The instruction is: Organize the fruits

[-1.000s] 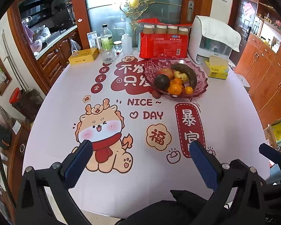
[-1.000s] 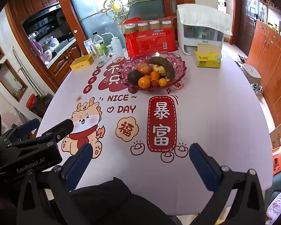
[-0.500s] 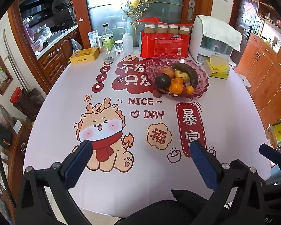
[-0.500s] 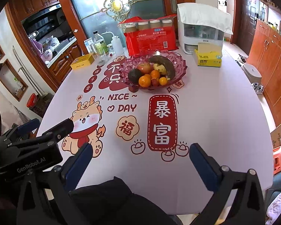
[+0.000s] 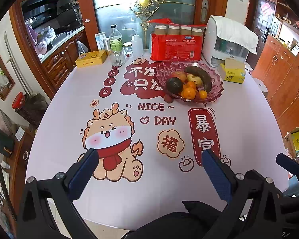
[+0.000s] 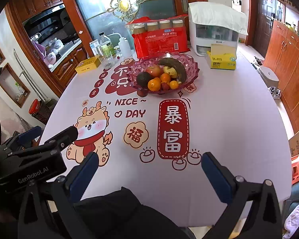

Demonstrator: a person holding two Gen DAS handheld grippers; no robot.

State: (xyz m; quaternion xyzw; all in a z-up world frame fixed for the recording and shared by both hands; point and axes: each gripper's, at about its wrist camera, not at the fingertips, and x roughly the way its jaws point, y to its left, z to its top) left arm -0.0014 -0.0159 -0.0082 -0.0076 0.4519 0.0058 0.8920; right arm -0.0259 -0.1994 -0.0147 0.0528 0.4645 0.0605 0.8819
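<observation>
A pink glass fruit bowl stands at the far middle of the table. It holds a dark avocado, an apple, several oranges, a yellowish fruit and a brown banana. One small red fruit lies on the tablecloth just in front of the bowl's left side. My left gripper is open and empty over the near edge. My right gripper is open and empty, also near the front edge, far from the bowl.
At the back stand a red pack of cups, a white appliance, a yellow tissue box, bottles and a glass, and a yellow tin. Wooden cabinets flank the table.
Both views have crept slightly forward toward the bowl. Both grippers stay open and nothing on the table has moved.
</observation>
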